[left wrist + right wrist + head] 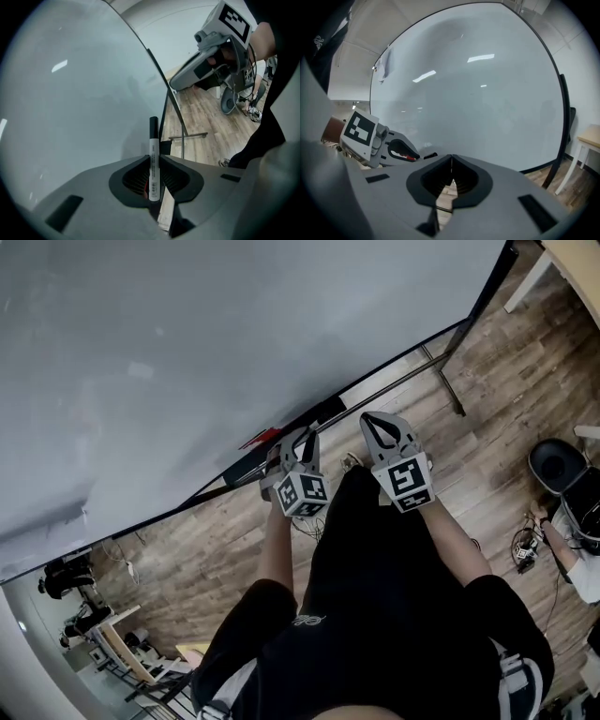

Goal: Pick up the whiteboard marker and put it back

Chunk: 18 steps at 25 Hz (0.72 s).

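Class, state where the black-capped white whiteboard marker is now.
In the left gripper view, the marker stands clamped in the grey left gripper, cap up, beside the dark edge of the pale whiteboard.

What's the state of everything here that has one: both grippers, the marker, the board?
left gripper: shut on the whiteboard marker.
whiteboard marker: clamped between the left jaws, black cap on, sticking out toward the board.
right gripper: shut, nothing between its jaws.
whiteboard: standing on its frame, no writing visible.
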### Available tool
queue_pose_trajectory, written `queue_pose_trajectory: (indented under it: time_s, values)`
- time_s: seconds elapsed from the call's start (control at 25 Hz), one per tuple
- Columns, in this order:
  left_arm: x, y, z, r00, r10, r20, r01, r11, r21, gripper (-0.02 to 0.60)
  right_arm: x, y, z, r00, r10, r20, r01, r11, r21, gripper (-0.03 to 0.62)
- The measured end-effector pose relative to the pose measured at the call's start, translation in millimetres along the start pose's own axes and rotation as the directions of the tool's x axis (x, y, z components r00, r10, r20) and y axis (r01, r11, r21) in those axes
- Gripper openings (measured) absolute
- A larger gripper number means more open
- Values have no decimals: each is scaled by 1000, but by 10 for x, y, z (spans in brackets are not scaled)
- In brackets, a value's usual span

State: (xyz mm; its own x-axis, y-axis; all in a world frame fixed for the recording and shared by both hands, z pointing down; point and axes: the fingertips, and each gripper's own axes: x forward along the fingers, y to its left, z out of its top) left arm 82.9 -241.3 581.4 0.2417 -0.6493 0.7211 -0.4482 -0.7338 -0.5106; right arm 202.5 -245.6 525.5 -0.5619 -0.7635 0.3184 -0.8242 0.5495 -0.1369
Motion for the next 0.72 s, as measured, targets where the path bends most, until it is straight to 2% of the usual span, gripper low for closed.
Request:
queue_pose_trajectory:
  time_s: [0.2, 0.44, 0.72]
  values:
    - [266, -80, -123, 994, -58, -91, 65, 995, 71, 63, 61, -51, -45, 1000, -25, -13, 25, 999, 25, 3]
    - [429, -170, -243, 986, -107, -131, 126, 982, 143, 63, 51, -149, -73, 997, -74, -17, 75, 996, 50, 3]
    - [572, -225, -347, 969, -163, -186, 188, 974, 124, 63, 13, -266, -56, 993, -121, -18, 121, 991, 58, 3]
